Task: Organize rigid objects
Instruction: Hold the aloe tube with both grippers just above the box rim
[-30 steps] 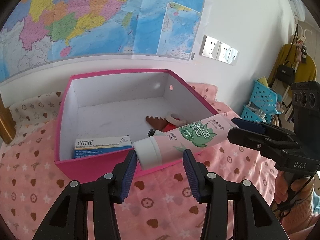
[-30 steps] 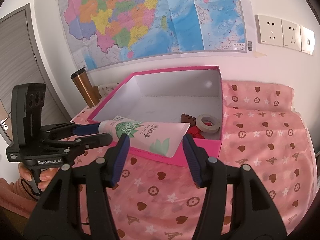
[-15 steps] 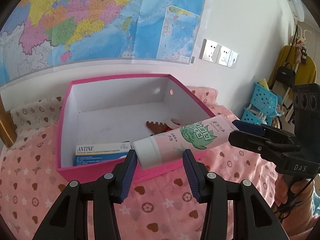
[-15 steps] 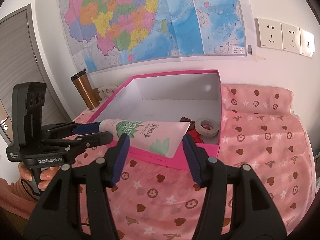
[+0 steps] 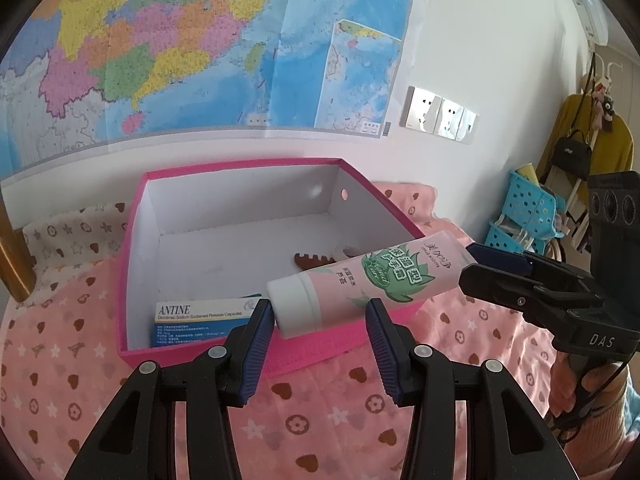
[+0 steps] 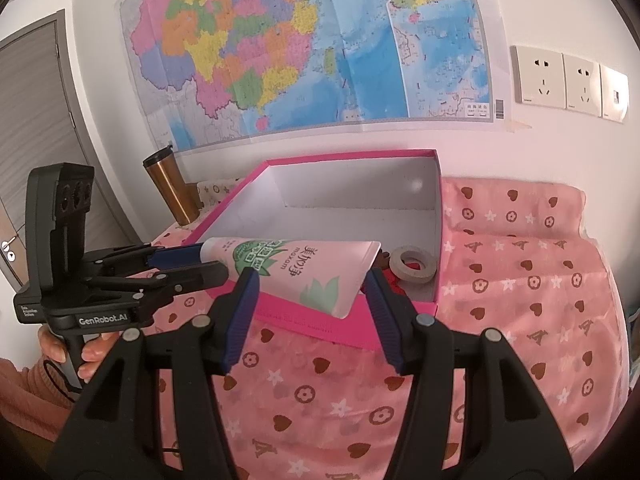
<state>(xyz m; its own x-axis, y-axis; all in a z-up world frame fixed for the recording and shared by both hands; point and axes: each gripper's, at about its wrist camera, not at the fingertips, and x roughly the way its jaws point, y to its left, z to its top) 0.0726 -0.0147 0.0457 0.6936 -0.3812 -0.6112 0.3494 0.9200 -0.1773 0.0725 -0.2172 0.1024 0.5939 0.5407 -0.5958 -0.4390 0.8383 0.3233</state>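
A pink tube with a white cap and green leaf print hangs tilted over the front rim of an open pink box. My left gripper is shut on the cap end. My right gripper is shut on the flat crimped end of the tube. Each gripper shows in the other's view: the right gripper at the tube's far tip, the left gripper at the cap. Inside the box lie a blue-and-white medicine carton, a brown comb-like piece and a tape roll.
The box stands on a pink cloth with hearts and stars, against a wall with a map. A copper tumbler stands left of the box. Blue plastic baskets are off to the right. A person's hand holds the left gripper's handle.
The box sits slightly lower in both views than before. The tube stays held between both grippers in the same pose.
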